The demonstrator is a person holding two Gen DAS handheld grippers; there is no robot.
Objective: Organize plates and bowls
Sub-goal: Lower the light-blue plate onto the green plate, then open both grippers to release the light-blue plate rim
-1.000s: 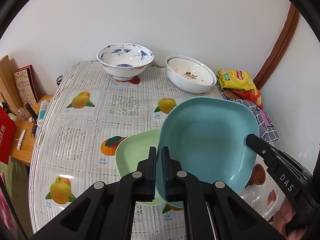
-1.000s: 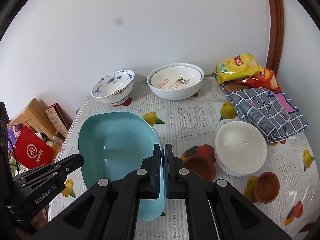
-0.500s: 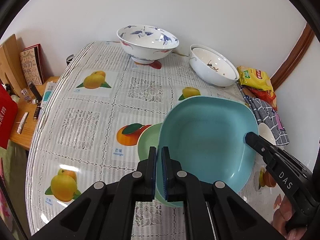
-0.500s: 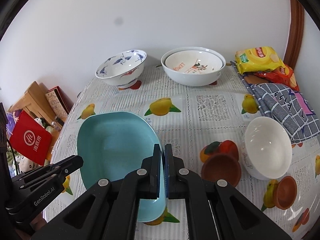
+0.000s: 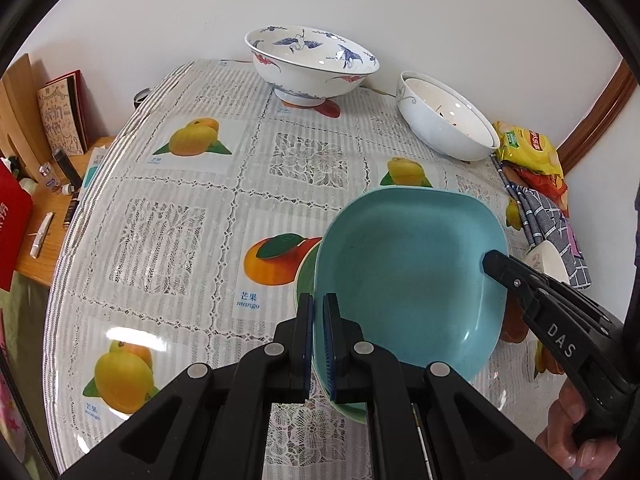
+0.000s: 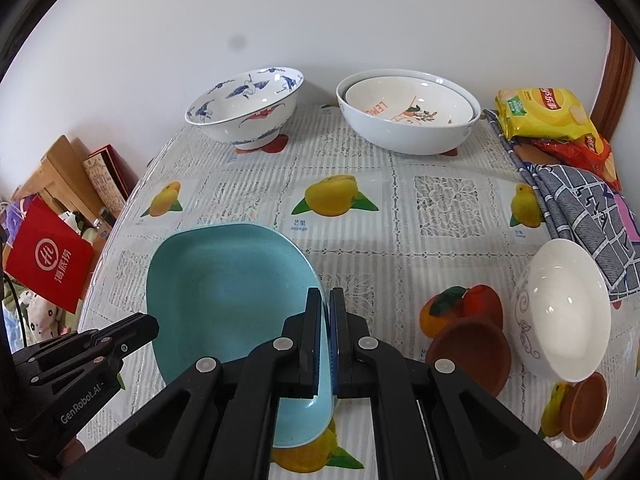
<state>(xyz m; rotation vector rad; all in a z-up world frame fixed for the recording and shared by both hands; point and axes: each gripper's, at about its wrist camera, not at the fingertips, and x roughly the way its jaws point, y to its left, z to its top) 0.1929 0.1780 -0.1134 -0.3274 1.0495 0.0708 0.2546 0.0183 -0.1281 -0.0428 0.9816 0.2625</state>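
Observation:
A teal square plate [image 5: 408, 276] [image 6: 228, 288] is held by both grippers, just above a green plate [image 5: 306, 270] lying on the table. My left gripper [image 5: 317, 320] is shut on the plate's left rim. My right gripper [image 6: 325, 316] is shut on its right rim and shows in the left wrist view [image 5: 520, 284]. The green plate is mostly hidden under the teal one.
A blue-patterned bowl [image 5: 310, 66] [image 6: 244, 106] and nested white bowls [image 5: 444, 120] [image 6: 408, 116] stand at the back. A white bowl [image 6: 560, 312] and brown clay dishes [image 6: 468, 348] sit at the right, by a checked cloth [image 6: 580, 208] and snack bags [image 6: 544, 114]. A side table with clutter [image 5: 48, 184] is left.
Both grippers have carried the teal plate down and forward over the green plate, so more of the green plate is covered now. The back bowls look closer.

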